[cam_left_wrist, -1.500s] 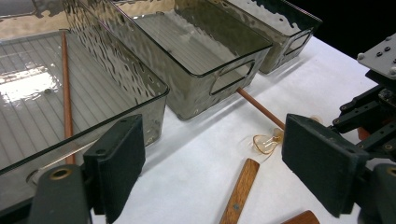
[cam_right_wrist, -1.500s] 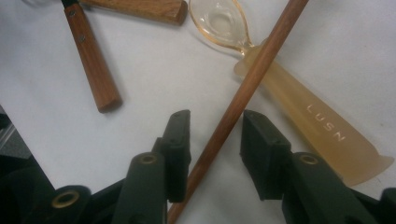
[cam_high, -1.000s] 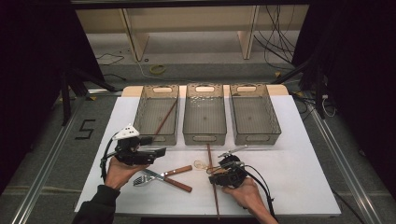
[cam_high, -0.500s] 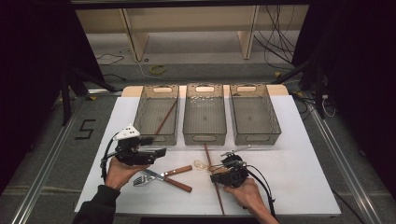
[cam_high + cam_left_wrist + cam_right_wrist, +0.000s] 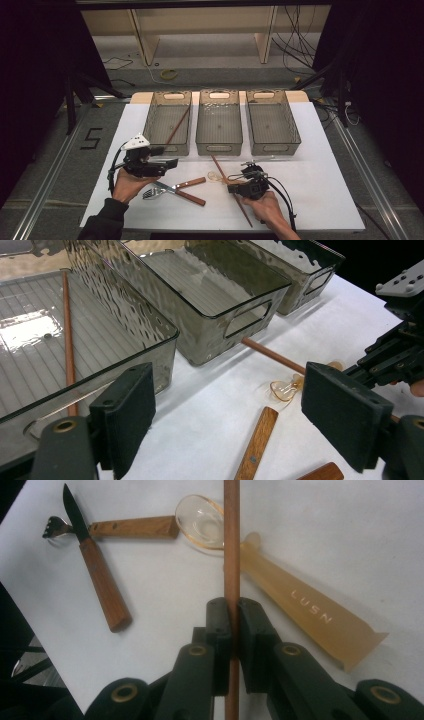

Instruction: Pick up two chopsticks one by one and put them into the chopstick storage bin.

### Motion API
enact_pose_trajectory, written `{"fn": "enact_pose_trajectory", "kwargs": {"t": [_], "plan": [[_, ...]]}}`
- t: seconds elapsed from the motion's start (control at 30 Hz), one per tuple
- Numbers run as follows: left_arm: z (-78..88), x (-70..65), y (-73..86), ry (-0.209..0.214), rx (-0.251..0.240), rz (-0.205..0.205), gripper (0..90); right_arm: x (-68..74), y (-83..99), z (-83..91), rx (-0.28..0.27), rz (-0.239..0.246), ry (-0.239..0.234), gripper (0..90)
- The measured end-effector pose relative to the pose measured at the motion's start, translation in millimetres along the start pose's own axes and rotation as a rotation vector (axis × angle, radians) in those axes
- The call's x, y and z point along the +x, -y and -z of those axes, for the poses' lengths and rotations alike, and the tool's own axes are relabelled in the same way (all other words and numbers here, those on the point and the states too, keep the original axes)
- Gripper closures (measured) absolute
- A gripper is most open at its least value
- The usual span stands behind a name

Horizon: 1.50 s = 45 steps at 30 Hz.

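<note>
At the centre of the right gripper view, my right gripper [image 5: 231, 630] has just clamped the chopstick [image 5: 231, 540]; lifting could drag the spoon [image 5: 280, 595] underneath. Left gripper [image 5: 240, 415] gapes, empty.

Dim room — grey floor [image 5: 60, 165] (cables [image 5: 295, 40]), wooden shelf legs [image 5: 140, 40]

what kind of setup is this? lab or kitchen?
Likely a lab recording bench: white-covered table, loose cables on the floor behind, three clear sorting bins and a floor mark "5".

3 bins [image 5: 218, 122] behind; cutlery [image 5: 175, 188] between hands.
</note>
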State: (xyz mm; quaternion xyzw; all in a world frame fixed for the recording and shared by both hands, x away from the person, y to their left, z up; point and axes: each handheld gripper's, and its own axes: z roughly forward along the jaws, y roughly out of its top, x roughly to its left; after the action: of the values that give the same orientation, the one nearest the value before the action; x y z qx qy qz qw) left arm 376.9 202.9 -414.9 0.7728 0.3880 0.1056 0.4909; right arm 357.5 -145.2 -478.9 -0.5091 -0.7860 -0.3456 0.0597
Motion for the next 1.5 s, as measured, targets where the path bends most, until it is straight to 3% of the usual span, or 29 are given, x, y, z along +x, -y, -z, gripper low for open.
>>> {"fn": "enact_pose_trajectory", "kwargs": {"t": [0.27,0.63,1.1,1.5], "plan": [[-1.8,1.2,1.3,0.007,0.008,0.001,21.2,3.5,-4.8,11.6,-0.027,0.039,-0.024,84.9],[-6.4,-0.4,2.5,0.052,0.039,-0.029,21.1,17.3,-12.7,26.3,-0.016,0.235,0.001,84.9],[-12.2,-9.0,0.1,0.138,0.093,-0.124,21.1,38.8,-16.9,33.1,0.042,0.462,0.010,84.9],[-17.5,-24.5,-1.9,0.218,0.160,-0.244,21.2,54.6,-14.7,31.0,0.108,0.595,-0.020,84.9]]}}
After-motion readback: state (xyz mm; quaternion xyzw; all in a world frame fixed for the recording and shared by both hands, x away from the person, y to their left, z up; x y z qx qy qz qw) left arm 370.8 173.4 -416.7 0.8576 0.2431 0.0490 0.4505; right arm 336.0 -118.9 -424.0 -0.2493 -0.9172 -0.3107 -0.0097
